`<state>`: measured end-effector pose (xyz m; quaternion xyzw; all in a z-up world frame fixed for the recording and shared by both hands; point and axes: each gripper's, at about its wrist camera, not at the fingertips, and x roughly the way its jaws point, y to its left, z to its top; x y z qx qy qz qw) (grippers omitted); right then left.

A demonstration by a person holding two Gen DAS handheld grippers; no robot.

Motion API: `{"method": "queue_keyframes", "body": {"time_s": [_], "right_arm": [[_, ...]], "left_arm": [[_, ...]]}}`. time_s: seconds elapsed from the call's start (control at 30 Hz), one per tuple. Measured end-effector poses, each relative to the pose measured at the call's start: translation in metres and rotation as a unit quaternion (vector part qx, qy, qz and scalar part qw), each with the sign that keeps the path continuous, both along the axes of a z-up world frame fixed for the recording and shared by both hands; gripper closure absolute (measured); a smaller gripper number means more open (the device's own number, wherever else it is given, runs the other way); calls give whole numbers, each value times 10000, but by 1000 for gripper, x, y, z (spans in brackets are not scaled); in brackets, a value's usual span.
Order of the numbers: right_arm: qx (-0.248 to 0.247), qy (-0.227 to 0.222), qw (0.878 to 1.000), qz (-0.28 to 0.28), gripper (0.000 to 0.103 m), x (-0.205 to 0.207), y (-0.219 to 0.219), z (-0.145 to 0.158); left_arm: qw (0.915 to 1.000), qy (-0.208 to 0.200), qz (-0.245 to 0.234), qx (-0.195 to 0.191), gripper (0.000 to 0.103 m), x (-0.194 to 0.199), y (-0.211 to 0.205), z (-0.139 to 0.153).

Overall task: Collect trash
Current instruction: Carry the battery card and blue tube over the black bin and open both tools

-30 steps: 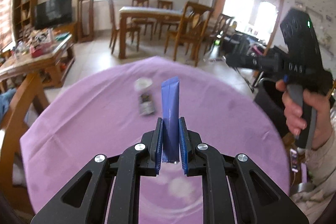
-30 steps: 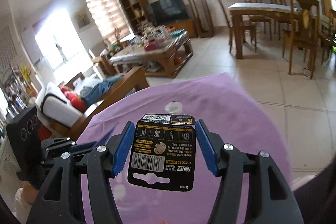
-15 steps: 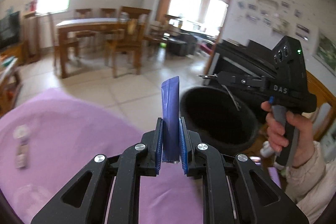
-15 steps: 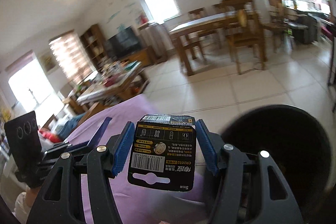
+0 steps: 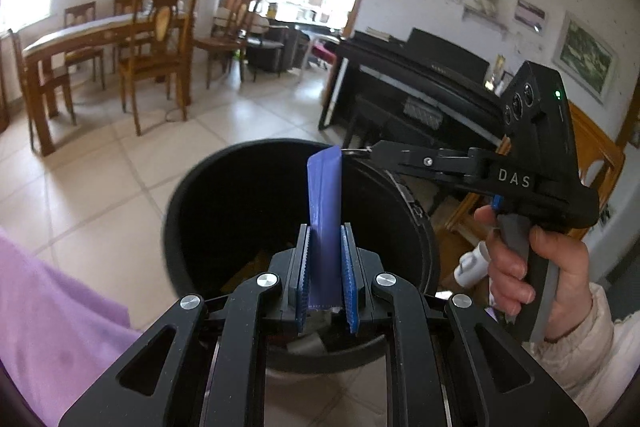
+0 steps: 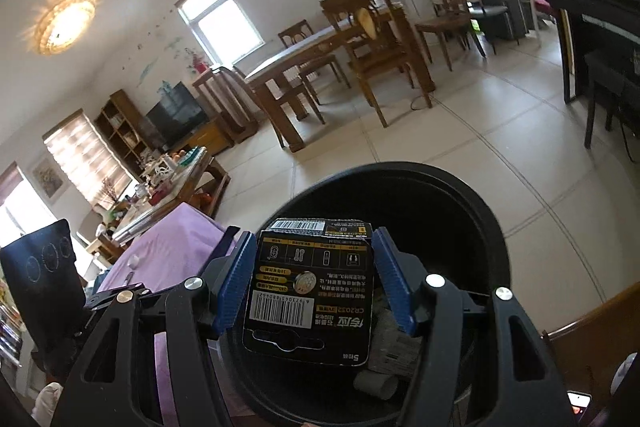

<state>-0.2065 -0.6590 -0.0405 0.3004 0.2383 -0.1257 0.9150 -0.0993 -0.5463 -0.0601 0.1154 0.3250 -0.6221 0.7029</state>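
My left gripper (image 5: pixel 325 277) is shut on a flat blue wrapper (image 5: pixel 325 203) that stands upright between the pads, held over the open mouth of a round black trash bin (image 5: pixel 200 187). My right gripper (image 6: pixel 314 283) is shut on a black battery blister card (image 6: pixel 310 293) with barcodes, also held over the bin (image 6: pixel 472 211). The right gripper shows in the left wrist view (image 5: pixel 360 151) at the bin's far right rim, held by a hand. Paper scraps (image 6: pixel 394 351) lie in the bin's bottom.
The purple-covered table (image 5: pixel 52 311) is at the lower left, with small items (image 6: pixel 134 261) left on it. A black piano (image 5: pixel 416 87) stands behind the bin. A wooden dining table with chairs (image 5: pixel 120 43) is across the tiled floor. A wooden chair (image 5: pixel 592 155) is at the right.
Both grippers have swung from over the purple table to the right and now sit above the black bin, each still holding its piece of trash.
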Motion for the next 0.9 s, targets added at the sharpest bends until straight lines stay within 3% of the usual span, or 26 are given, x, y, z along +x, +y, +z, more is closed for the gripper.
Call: {"method": "queue_keyframes", "body": {"time_s": [0.23,0.8,0.9], "right_arm": [[145,36,9999,-44,44,-9,-13,-15],[246,189,9994,-155,42,-3,-18,-28],[308,194,9992,-154,41,-3,-18,-30]], "left_arm": [[9995,-227,-2,206,88,-14,-31,-14],[9958,-739,-62,539,88,-37,-51,-20],[9948,-816,-5,609,77,-41,-54,-19]]}}
